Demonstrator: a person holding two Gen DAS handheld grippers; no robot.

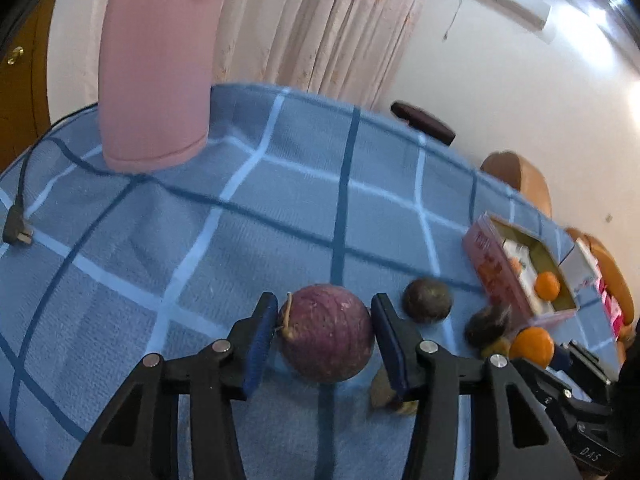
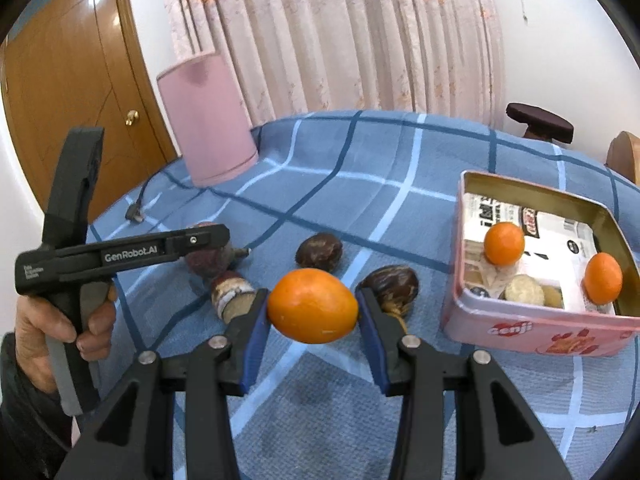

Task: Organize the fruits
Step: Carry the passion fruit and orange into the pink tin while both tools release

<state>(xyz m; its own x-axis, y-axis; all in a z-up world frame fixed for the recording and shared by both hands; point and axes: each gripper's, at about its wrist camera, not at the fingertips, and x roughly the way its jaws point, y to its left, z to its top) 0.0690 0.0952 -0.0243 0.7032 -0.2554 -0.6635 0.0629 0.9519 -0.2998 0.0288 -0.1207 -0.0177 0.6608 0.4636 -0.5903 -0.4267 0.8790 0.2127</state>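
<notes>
My left gripper (image 1: 325, 338) has its blue pads on both sides of a purple round fruit (image 1: 326, 332) resting on the blue checked cloth (image 1: 200, 240). My right gripper (image 2: 312, 318) is shut on an orange (image 2: 312, 306) and holds it just above the cloth. Two dark brown fruits (image 2: 319, 251) (image 2: 394, 286) lie behind it. A pink tin (image 2: 536, 320) at the right holds two oranges (image 2: 504, 243) (image 2: 603, 277) and a pale round piece (image 2: 524, 290). The left gripper also shows in the right wrist view (image 2: 224, 256).
A pink lampshade (image 2: 208, 120) stands at the back left, with a black plug and cord (image 2: 136, 212) beside it. A cut purple fruit piece (image 2: 232, 294) lies by my right gripper's left finger. Curtains, a wooden door and a dark stool (image 2: 538, 118) are behind the table.
</notes>
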